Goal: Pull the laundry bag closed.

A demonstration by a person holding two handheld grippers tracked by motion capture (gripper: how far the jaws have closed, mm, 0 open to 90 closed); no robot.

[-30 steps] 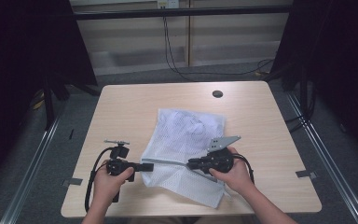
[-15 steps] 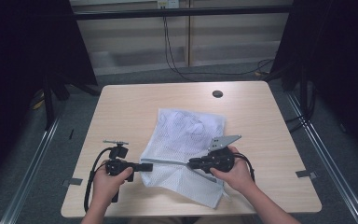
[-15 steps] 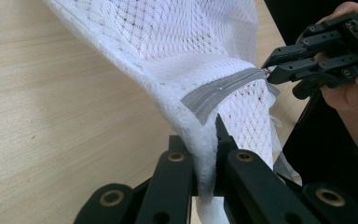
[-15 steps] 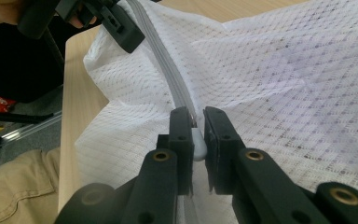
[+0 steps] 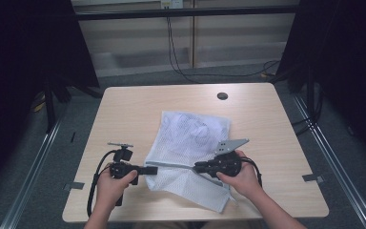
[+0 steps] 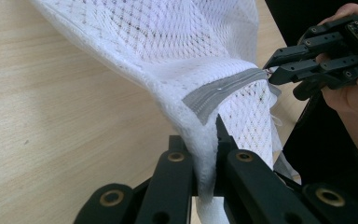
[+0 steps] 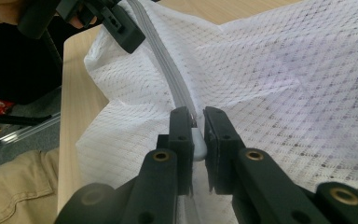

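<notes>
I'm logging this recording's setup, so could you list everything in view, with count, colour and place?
Mesh bag: one, white, lying near the middle of the table, its near edge lifted between the two grippers.
Zipper: one, grey, along the bag's lifted edge, stretched between the grippers.
Table: one, light wood, centre of the high view.
Round cap: one, dark, set in the table's far side.
Cables: several, black, on the floor and wall beyond the table.
Left gripper: one, black, fingers shut on the bag's edge by the zipper's end.
Right gripper: one, black, fingers shut on the zipper's white pull.
Hands: two, at the table's near edge.
</notes>
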